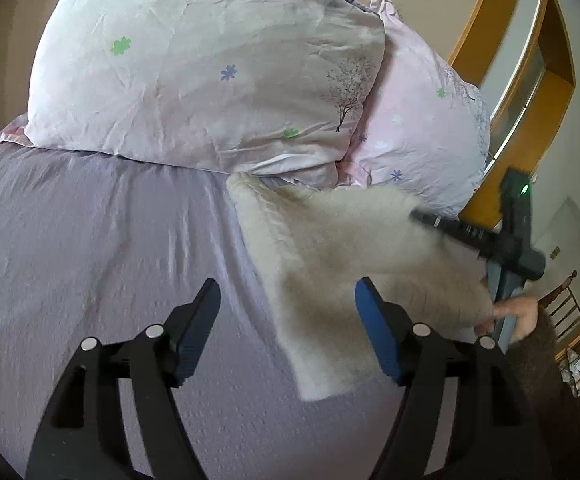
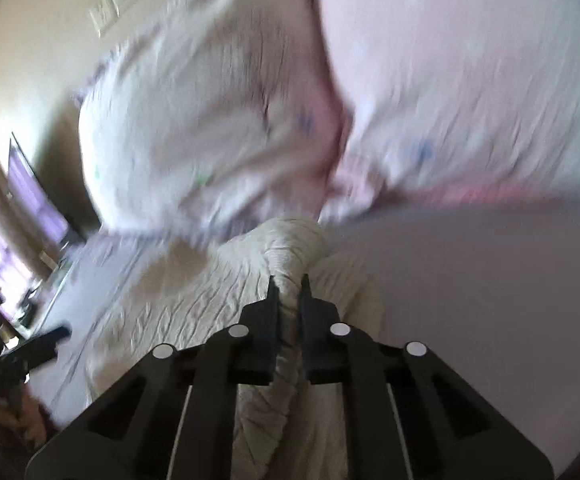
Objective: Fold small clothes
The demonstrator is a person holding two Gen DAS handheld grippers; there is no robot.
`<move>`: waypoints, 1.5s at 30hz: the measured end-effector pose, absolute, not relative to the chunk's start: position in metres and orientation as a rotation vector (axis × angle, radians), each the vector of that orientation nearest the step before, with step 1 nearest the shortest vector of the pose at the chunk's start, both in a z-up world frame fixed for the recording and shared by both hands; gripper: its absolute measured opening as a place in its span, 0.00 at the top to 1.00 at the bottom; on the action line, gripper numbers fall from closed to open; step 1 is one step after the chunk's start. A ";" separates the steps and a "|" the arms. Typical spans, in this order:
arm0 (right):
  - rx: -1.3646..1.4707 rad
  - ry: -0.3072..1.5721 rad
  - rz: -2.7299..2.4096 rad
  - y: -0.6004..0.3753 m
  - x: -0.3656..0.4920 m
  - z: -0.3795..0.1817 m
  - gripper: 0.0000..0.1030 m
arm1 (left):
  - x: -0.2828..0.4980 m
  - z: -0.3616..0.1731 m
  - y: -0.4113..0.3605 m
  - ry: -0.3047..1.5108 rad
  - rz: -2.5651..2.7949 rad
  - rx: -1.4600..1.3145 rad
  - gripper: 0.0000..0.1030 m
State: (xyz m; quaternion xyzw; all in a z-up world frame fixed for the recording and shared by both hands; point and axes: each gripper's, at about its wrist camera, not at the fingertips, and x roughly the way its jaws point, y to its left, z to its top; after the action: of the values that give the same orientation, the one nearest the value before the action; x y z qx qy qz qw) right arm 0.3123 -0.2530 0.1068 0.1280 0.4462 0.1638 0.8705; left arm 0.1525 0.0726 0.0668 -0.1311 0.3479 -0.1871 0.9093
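Right gripper [image 2: 288,280] is clamped on a bunched ridge of the cream fuzzy garment [image 1: 329,264], which lies partly lifted on the lilac bedsheet [image 1: 90,240] below two crinkled floral pillows [image 1: 210,64]. Left gripper [image 1: 286,320] is held wide apart, empty. Folding is judged barely begun.

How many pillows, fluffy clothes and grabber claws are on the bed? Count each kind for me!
Pillows: 2, the big pillow and the pink pillow
Fluffy clothes: 1, the cream garment
Grabber claws: 2, the left gripper, open over the purple sheet, and the right gripper, pinching the garment
Total: 5
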 end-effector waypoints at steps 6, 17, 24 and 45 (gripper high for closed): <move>0.085 1.058 0.205 -0.247 0.332 0.063 0.90 | 0.151 0.061 0.067 0.729 -0.379 -0.252 0.32; 0.107 1.140 0.391 -0.230 0.253 0.091 0.67 | 0.110 0.060 0.046 0.734 -0.245 -0.104 0.04; 0.220 0.965 0.348 -0.262 0.205 0.131 0.11 | 0.103 0.043 0.023 0.838 -0.152 -0.043 0.02; 0.000 1.172 0.114 -0.214 0.155 0.074 0.01 | 0.113 0.009 -0.005 0.941 -0.099 0.068 0.02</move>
State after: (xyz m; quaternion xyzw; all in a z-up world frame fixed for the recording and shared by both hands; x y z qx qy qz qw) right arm 0.1547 -0.2142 0.0737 -0.0001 0.5528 0.0537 0.8316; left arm 0.1129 -0.0054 0.0092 0.0329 0.4532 -0.0475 0.8895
